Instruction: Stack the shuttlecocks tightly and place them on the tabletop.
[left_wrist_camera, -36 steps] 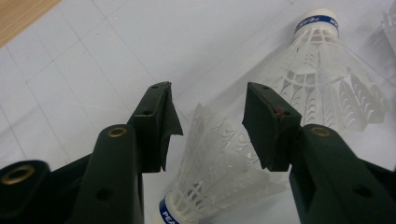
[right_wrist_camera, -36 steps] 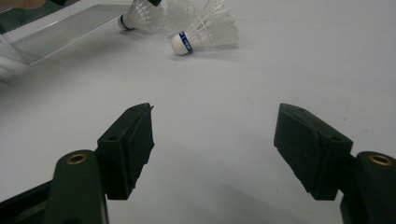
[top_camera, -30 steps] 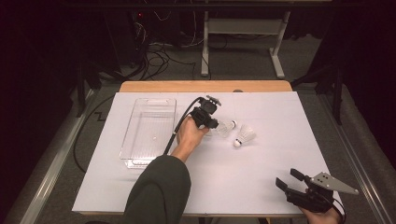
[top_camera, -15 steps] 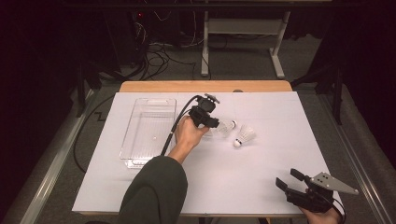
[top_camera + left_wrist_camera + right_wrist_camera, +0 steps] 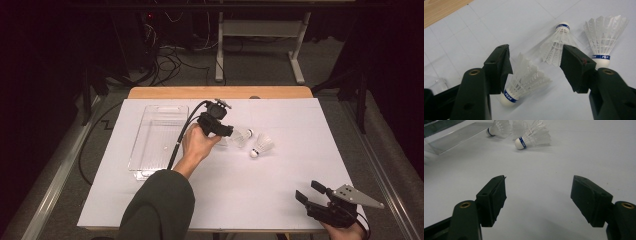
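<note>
Three white shuttlecocks with blue bands lie on the white table. In the left gripper view the nearest shuttlecock (image 5: 524,80) lies on the table between and below the jaws, a second shuttlecock (image 5: 556,45) lies just beyond, and a third shuttlecock (image 5: 602,35) lies to the right. My left gripper (image 5: 535,50) has just been opening, and its pads stand clear of the feathers. From above, the left gripper (image 5: 220,125) hovers beside the shuttlecocks (image 5: 262,145). My right gripper (image 5: 310,191) rests open near the front right corner, with nothing between its jaws (image 5: 539,180).
A clear plastic tray (image 5: 145,150) stands at the left of the table, close to the left hand. The left gripper's cable (image 5: 182,135) runs across the tray's right edge. A wooden strip (image 5: 220,92) borders the far edge.
The left gripper has lifted slightly and its jaws have spread wider over the near shuttlecock. The right gripper has kept still.
</note>
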A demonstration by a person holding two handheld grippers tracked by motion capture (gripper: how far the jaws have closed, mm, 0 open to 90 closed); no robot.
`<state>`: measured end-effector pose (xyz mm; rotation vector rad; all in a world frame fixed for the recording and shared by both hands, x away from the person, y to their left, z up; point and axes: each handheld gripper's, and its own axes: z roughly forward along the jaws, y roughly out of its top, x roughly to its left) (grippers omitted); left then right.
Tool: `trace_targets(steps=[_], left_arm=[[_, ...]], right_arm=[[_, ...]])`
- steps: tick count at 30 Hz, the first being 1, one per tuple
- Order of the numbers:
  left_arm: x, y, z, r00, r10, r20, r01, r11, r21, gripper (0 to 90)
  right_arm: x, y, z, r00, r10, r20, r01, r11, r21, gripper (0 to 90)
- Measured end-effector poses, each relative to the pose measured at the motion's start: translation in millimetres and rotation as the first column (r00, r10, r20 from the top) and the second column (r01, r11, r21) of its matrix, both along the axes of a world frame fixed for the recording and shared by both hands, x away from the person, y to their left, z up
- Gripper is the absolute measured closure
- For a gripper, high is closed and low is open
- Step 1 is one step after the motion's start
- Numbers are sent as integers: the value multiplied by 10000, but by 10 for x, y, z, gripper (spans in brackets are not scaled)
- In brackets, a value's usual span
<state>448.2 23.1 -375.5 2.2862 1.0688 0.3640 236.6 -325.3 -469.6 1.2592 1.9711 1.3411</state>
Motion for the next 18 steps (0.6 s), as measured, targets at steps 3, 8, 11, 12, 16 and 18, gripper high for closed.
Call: trace_targets(steps=[3,8,11,12,16,18], left_arm=[[-34,49,20,10000,12,54,-12,10000,-24,408],[-105,124,47,10000,1,87,0,10000,-62,395],[-148,183,64,9999,56,96,-54,9998,-181,391],[-162,202,67,9999,70,93,-68,9998,-184,389],[-214,277,80,9999,104,112,-101,9996,-255,381],[-234,304,83,9999,85,113,-82,9996,-274,379]], right_arm=[[0,0,0,10000,8,4,-8,10000,-10,289],[0,2,1,10000,21,13,-21,10000,-16,290],[-1,2,1,10000,19,17,-19,10000,-14,290],[-1,3,1,10000,19,17,-19,10000,-11,290],[1,5,1,10000,36,13,-36,10000,-44,289],[1,6,2,10000,42,17,-42,10000,-54,289]])
